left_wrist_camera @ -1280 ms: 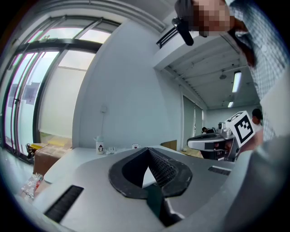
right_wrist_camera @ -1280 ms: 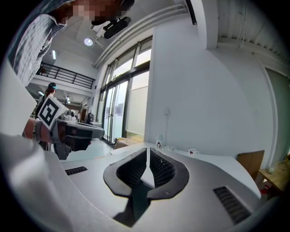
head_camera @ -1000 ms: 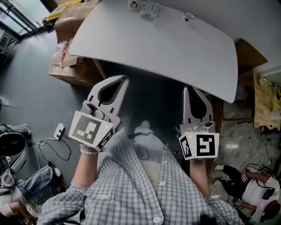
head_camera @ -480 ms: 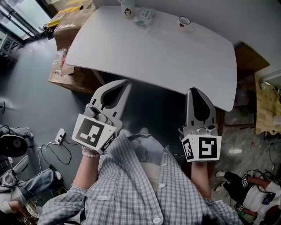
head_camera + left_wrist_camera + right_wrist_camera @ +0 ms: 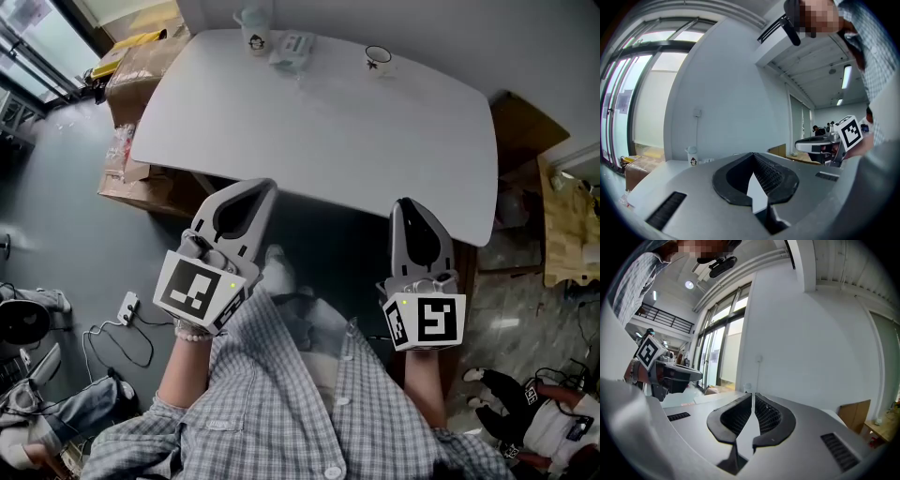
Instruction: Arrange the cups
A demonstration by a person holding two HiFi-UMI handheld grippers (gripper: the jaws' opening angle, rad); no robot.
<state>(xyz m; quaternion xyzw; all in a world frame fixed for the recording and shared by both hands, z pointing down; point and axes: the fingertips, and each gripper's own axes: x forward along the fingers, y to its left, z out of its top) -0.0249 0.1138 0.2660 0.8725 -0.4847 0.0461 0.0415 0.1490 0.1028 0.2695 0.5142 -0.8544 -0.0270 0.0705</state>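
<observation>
Two cups upright, far on the counter [image 5: 375,141]: tall cup [image 5: 253,36] left, short cup [image 5: 378,58] right. Left hand-held gripper [image 5: 259,187], right hand-held gripper [image 5: 409,203]: both closed, empty.

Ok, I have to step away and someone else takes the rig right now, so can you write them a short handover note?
Left claw: shut, empty, held short of the white table's near edge.
Right claw: shut, empty, also short of the table.
Cups: a tall white cup stands at the table's far left corner, and a small mug stands farther right along the far edge. A pale packet lies between them, close to the tall cup.
Done: nothing; neither cup is held or touched.
Left: reach across, grasp each cup and arrange them.
</observation>
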